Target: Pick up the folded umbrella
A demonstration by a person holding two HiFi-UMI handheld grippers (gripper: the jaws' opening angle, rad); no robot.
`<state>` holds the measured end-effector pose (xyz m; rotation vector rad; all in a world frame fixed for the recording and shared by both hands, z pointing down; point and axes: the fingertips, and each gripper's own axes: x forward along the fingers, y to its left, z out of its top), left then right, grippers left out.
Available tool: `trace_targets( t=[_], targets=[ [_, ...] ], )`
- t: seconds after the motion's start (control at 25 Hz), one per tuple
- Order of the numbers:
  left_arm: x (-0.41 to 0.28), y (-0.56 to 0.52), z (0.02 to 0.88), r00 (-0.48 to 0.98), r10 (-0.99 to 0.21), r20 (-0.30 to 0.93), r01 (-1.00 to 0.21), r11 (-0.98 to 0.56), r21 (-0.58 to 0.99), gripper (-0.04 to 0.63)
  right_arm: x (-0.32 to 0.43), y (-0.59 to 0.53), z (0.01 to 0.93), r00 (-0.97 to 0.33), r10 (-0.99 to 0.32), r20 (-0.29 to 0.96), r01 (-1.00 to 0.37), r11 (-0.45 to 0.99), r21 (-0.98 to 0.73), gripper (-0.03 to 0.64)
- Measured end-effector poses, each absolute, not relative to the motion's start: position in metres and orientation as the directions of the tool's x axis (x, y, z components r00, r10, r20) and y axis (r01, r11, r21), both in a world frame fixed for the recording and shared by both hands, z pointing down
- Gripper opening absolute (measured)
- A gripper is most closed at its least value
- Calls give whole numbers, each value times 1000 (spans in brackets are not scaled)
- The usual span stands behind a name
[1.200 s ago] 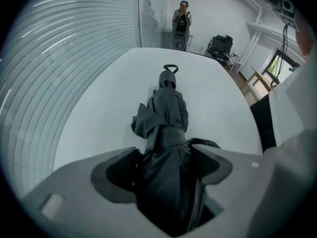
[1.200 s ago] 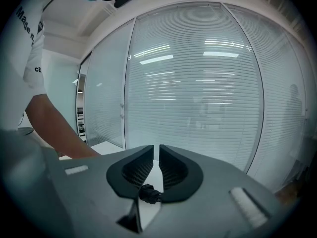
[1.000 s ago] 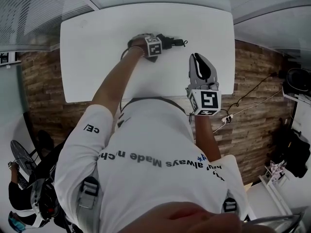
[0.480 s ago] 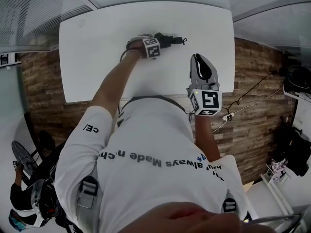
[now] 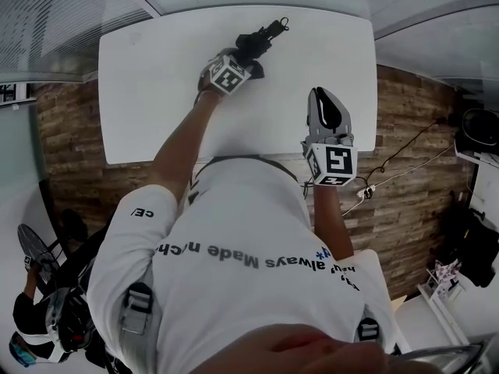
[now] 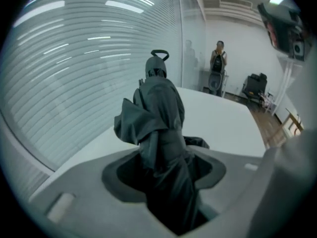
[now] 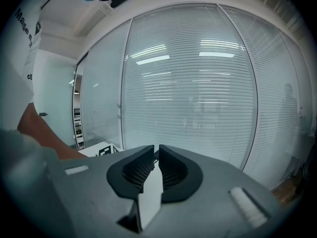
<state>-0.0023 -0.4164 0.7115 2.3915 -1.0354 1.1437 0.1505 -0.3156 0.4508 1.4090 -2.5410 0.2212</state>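
Left gripper [image 5: 243, 59]: upper middle of the head view, over the far part of the white table [image 5: 148, 100], marker cube [image 5: 226, 75] facing up. Jaws have just been closing and are clamped on the folded umbrella [image 5: 263, 37], whose dark fabric fills the gap between the pads in the left gripper view. Folded umbrella: dark grey, loosely bunched cloth, one flap hanging out to the left of the frame in the left gripper view. It sticks out beyond the jaws, slanting toward the upper right of the head view near the table's far edge. Its wrist loop [image 6: 159, 54] is at the far tip, seen against the window blinds [image 6: 74, 58], with that end clear of the tabletop. Right gripper [image 5: 320, 100]: right of centre in the head view, above the table's near right corner, well apart from the umbrella. Its jaws are drawn together to a thin slit with nothing between them, and its own marker cube [image 5: 335, 162] sits lower in the frame. Holder: a person in a white shirt [image 5: 249, 240] with printed lettering, filling the lower half of the head view. Surroundings: wooden floor [image 5: 409, 115] on both sides of the table; a cable [image 5: 405, 150] trailing across it at right; a second person [image 6: 218, 58] standing far off in the left gripper view.
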Motion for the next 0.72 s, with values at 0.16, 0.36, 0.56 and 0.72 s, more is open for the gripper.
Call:
trace_targets(
  t=[0.16,0.36,0.56,0.72],
  targets=[
    [-5,-415,658,456,-620,639,-788,-614,-34,236,151,-311,445,-516,-817,258,-848,531,-13,29],
    [-23,-407,599,455,-752,477,-853,-521,-9,236,138,-315,444,-519,-817,249,-845,536,-3,29],
    [-41,-398,546,447,-819,360,-879,-477,6,236,123,-321,441,-517,-820,245,-846,533,-1,28],
    [-48,-403,519,448,-847,287,-887,-461,25,238,119,-332,446,-516,-820,247,-847,531,-6,28]
  ],
)
